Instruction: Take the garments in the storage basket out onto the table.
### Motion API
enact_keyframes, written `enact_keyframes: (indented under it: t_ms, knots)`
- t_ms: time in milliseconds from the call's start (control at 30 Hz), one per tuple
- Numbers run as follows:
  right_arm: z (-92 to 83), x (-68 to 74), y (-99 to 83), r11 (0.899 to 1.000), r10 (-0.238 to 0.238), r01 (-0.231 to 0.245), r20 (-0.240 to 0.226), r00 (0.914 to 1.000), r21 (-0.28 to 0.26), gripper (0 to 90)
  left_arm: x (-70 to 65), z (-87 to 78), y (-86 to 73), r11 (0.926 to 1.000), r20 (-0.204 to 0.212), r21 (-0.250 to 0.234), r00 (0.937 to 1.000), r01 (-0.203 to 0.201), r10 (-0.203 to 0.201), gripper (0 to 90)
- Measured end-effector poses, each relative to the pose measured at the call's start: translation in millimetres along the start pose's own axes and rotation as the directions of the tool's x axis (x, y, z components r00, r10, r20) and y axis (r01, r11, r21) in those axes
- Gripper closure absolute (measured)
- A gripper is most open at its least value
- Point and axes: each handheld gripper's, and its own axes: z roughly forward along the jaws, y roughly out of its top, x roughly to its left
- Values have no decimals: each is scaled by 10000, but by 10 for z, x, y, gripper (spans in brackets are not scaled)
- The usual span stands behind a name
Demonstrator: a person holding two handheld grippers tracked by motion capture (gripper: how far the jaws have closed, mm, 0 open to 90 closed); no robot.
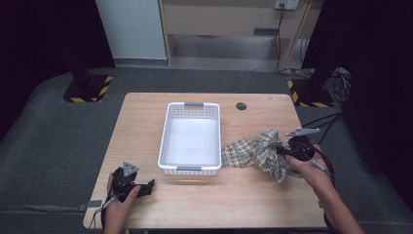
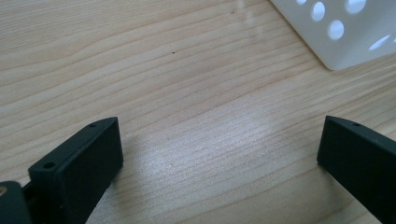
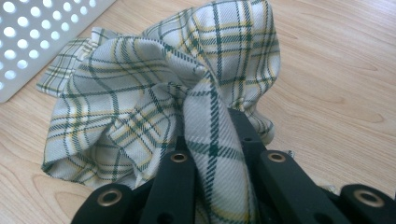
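Left tongs (image 1: 146, 187) at near edge of pale wooden worktop (image 1: 253, 200), spread wide, nothing between, idle.

Right tongs (image 3: 212, 140) clenched on one fold of crumpled green-and-yellow checked cloth (image 1: 258, 152); bulk of cloth heaped on worktop, just right of white perforated plastic basket (image 1: 191, 138), near corner close to or touching basket wall.

Risks, judged:
- grip on single fold: may slip on lifting;
- trailing bulk may catch basket rim, drag or tip basket;
- part may drape outside.

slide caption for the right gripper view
Right gripper pinches a fold of plaid cloth beside the white basket.
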Motion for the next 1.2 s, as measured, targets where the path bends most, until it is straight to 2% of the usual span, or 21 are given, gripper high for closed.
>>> enact_keyframes:
  t_ms: [1200]
  knots:
    - [110,72,-62,9999,-66,66,-19,10000,-101,706,0,0,0,10000,0,1,10000,0,0,0]
